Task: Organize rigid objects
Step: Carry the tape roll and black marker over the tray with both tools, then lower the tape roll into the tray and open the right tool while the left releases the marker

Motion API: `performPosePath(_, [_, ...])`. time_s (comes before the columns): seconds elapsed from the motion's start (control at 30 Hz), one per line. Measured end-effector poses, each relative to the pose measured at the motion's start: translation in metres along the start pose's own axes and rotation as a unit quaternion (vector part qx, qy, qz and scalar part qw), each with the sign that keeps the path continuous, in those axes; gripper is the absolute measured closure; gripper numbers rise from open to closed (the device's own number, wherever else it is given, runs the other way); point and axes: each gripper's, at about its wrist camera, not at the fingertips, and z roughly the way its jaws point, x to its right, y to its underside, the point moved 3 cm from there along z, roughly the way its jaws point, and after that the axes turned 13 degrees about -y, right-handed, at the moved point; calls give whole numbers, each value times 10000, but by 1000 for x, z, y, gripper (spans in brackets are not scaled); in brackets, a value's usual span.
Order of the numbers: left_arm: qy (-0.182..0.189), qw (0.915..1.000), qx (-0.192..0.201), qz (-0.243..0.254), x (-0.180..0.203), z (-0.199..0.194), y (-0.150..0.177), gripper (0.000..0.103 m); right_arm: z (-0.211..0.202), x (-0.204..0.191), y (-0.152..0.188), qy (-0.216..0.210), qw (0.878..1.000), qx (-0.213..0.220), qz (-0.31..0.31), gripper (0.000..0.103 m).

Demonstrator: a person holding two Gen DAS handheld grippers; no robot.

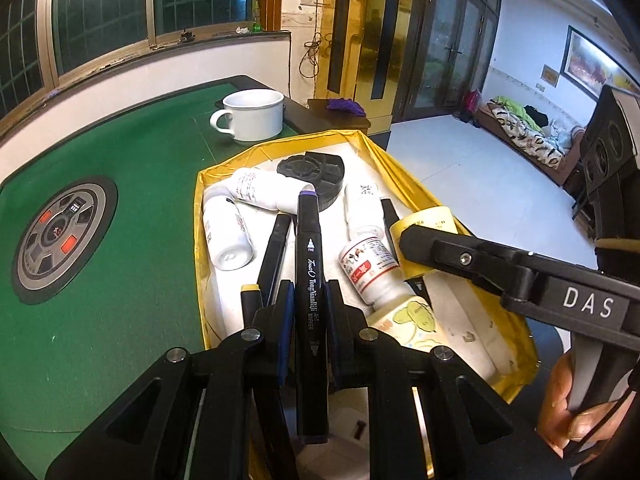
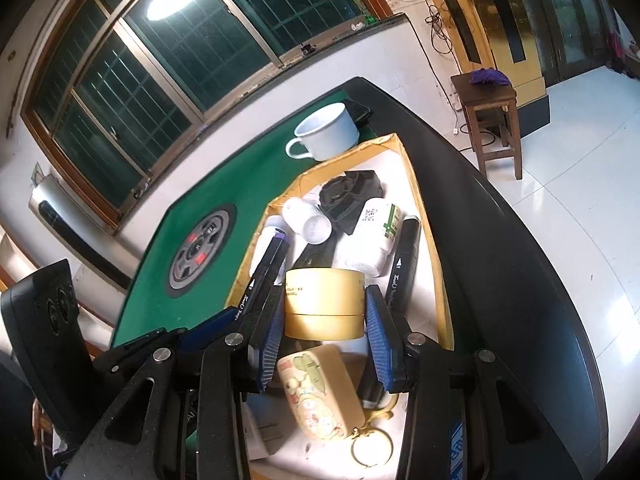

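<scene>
A: Gripping the black marker (image 1: 311,280) with the left gripper (image 1: 310,300), we are keeping both pads closed on its barrel; the marker is pointing purple tip forward over the yellow-rimmed tray (image 1: 404,168).

B: Confirming. With the right gripper (image 2: 325,320) we are clamping the roll of yellow tape (image 2: 324,300) (pads pressing on both flat faces), and the roll is hanging above the tray's contents.

A: Below, we are seeing white bottles (image 1: 226,228), a second marker (image 2: 404,268), a black round part (image 1: 312,172) and a cartoon-printed case (image 2: 316,392) lying inside the tray.

B: The tray is sitting on the green table (image 1: 120,152), near the white mug (image 1: 252,114). A hand (image 1: 572,404) is holding the right gripper's handle.
</scene>
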Motion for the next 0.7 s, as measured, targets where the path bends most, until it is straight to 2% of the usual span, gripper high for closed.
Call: performPosePath(0.7, [-139,9998,122,114,3,13,0,90,12,-2,-11,476,9981,-236,-313,67])
